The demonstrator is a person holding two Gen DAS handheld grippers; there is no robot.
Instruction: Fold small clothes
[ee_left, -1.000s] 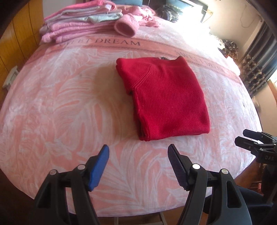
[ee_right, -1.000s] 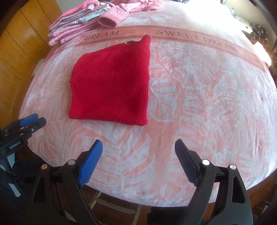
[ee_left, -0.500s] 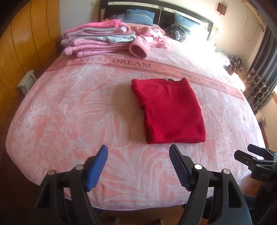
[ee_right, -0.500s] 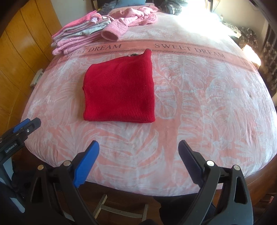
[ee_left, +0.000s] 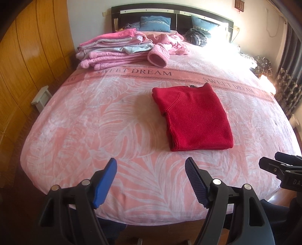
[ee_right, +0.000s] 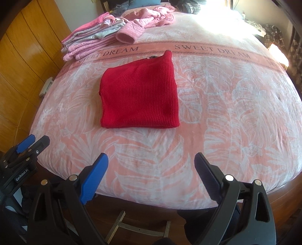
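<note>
A red knit sweater [ee_left: 194, 116] [ee_right: 140, 96] lies folded into a flat rectangle on the pink bed cover [ee_left: 105, 120] [ee_right: 226, 105]. My left gripper [ee_left: 151, 165] hangs open over the bed's near edge, well short of the sweater, with nothing between its blue pads. My right gripper [ee_right: 151, 160] is open too, also back from the sweater and holding nothing. Each gripper shows at the edge of the other's view: the right gripper [ee_left: 279, 169] and the left gripper [ee_right: 28, 147].
A stack of folded pink and grey clothes [ee_left: 115, 50] [ee_right: 90, 43] sits at the far left of the bed, with a loose pink garment [ee_left: 166, 45] [ee_right: 151, 17] beside it. Blue pillows [ee_left: 155, 23] lean on the headboard. A wooden wall [ee_left: 24, 56] runs along the left.
Both grippers have drawn back and up from the bed, so the sweater looks smaller and farther away. The sweater has not moved. Both grippers stayed open.
</note>
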